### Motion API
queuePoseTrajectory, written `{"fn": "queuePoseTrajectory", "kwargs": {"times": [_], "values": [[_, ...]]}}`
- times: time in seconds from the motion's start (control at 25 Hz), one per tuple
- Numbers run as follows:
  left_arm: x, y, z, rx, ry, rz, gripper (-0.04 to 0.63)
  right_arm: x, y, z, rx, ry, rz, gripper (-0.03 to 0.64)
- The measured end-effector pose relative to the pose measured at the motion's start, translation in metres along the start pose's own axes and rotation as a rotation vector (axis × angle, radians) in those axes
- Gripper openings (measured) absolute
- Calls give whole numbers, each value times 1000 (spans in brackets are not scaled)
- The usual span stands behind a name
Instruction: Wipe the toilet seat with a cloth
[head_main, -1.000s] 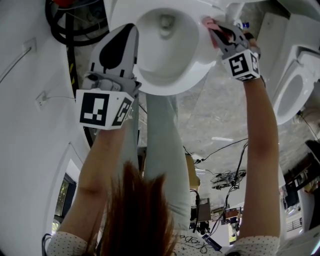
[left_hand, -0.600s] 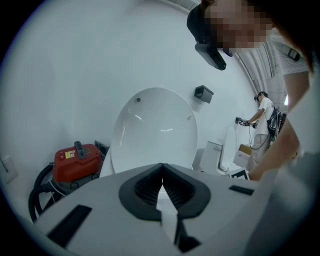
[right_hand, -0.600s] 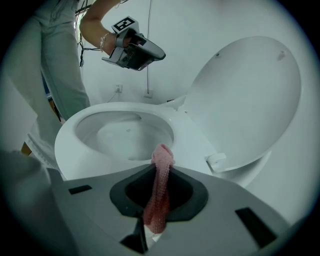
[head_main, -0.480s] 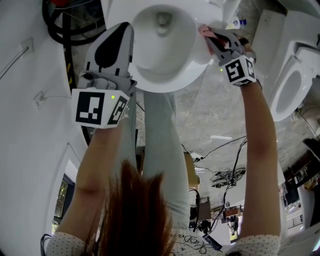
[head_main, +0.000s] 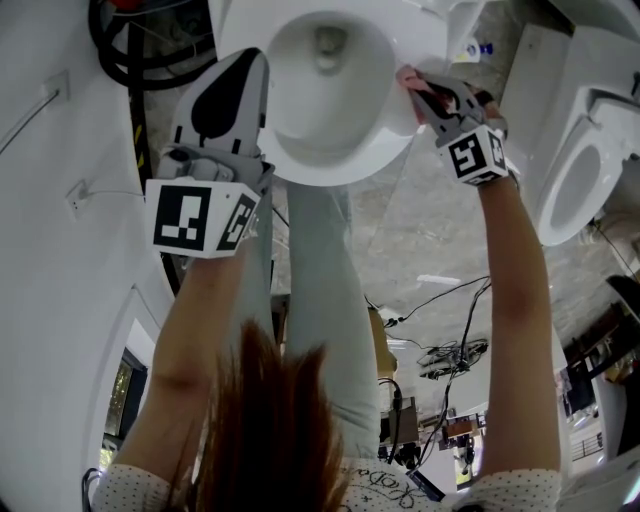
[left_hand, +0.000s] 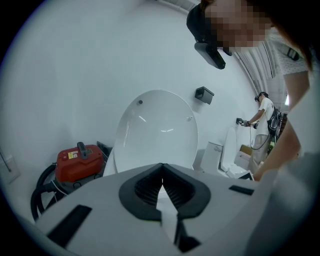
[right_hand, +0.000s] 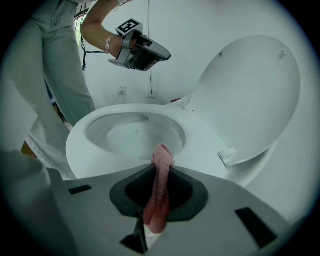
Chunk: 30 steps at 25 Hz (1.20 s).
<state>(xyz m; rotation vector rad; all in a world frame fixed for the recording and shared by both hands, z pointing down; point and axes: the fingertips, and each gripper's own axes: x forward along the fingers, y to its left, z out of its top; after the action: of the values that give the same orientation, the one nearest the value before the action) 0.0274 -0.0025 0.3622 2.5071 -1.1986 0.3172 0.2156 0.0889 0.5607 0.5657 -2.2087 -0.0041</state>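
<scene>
A white toilet seat (right_hand: 207, 145) rings the bowl, and its lid (right_hand: 250, 95) stands raised. My right gripper (right_hand: 160, 167) is shut on a pink cloth (right_hand: 159, 187), whose tip rests at the seat's near rim. In the head view the pink cloth (head_main: 413, 80) touches the right side of the toilet seat (head_main: 400, 130), with the right gripper (head_main: 432, 88) behind it. My left gripper (head_main: 235, 85) hovers at the seat's left side, shut and empty; in its own view the left gripper (left_hand: 161, 182) faces the raised lid (left_hand: 157, 130).
A red vacuum (left_hand: 77, 160) with a black hose (head_main: 140, 55) stands left of the toilet. A second toilet (head_main: 585, 160) sits to the right. Cables (head_main: 450, 350) lie on the grey floor. Another person (left_hand: 264, 117) works in the distance.
My right gripper with the cloth has slid slightly left and up along the seat's right side. The left gripper has barely moved.
</scene>
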Motion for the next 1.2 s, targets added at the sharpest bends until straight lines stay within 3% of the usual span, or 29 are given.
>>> {"fn": "queuePoseTrajectory", "kwargs": {"times": [1.2], "values": [[-33, 12, -2, 9, -2, 51, 5, -7, 52, -5, 52, 4, 73, 54]]}}
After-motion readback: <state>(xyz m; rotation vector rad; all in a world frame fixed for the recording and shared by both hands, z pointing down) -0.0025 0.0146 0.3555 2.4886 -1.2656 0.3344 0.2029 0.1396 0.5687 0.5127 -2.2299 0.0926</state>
